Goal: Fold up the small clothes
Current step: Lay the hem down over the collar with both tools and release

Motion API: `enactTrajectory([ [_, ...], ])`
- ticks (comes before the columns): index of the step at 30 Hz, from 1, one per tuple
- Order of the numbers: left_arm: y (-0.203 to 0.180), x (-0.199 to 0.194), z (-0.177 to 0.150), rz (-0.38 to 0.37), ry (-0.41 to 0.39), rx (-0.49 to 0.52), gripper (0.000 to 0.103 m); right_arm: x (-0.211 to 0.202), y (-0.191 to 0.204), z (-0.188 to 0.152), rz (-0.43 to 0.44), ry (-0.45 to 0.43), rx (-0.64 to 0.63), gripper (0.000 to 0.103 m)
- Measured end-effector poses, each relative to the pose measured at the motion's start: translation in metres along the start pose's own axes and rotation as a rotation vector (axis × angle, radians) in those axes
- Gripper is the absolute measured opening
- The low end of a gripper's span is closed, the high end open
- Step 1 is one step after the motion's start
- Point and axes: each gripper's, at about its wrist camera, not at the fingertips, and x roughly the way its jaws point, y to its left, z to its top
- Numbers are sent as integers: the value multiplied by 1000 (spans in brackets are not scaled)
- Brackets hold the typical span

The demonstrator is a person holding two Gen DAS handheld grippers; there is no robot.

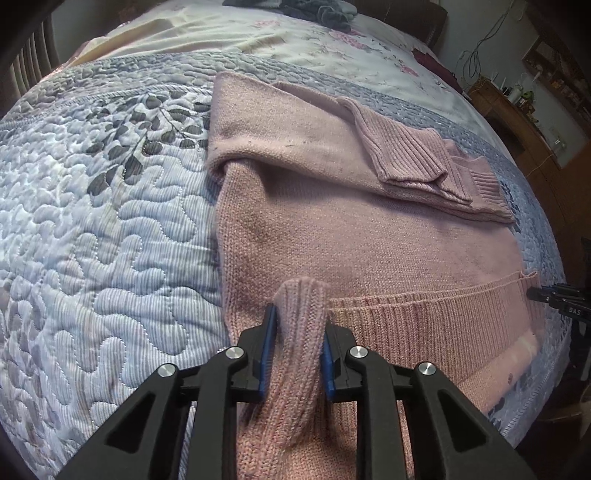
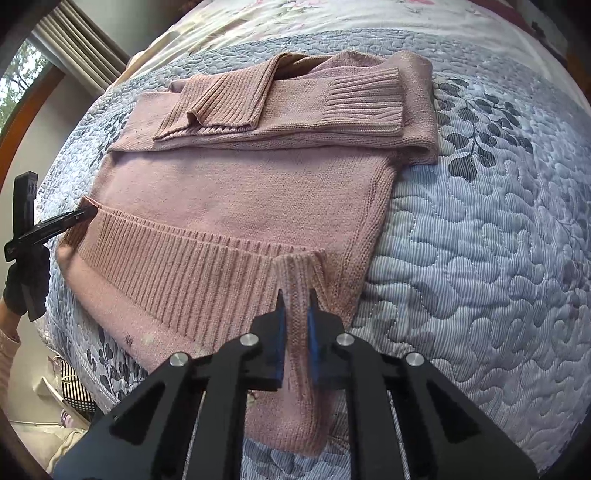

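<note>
A pink knit sweater [image 1: 369, 236] lies flat on a quilted bed cover [image 1: 110, 221], its sleeves folded across the upper body with ribbed cuffs [image 2: 362, 107] on top. My left gripper [image 1: 299, 317] is shut on one corner of the ribbed hem [image 1: 424, 306], which bunches between the blue pads. My right gripper [image 2: 295, 299] is shut on the opposite hem corner. Each gripper also shows in the other's view: the right gripper [image 1: 535, 293] at the sweater's far edge, and the left gripper [image 2: 85, 214], held by a dark-gloved hand [image 2: 26, 288].
The floral quilt [image 2: 480, 258] spreads wide on both sides of the sweater. A pile of dark clothes [image 1: 314, 9] lies at the far end of the bed. A wooden cabinet [image 1: 517, 122] stands beside the bed. A curtain [image 2: 74, 37] and striped bag [image 2: 75, 387] sit off the edge.
</note>
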Motion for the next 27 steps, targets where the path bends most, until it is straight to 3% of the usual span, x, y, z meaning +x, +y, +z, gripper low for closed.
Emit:
enactTrajectory([
  [10,-22,-77,-10,-43,-153,47,10,-71,-5,-23,156,-123,52,7],
  [15,-30,-106,7,-37,-227,49,9,-107,-5,-18,188,-188,61,7],
  [20,-44,-121,50,-9,-315,69,9,-133,-8,22,147,-248,60,7],
  [27,-55,-109,135,66,-419,70,9,-139,-22,111,63,-299,88,7],
])
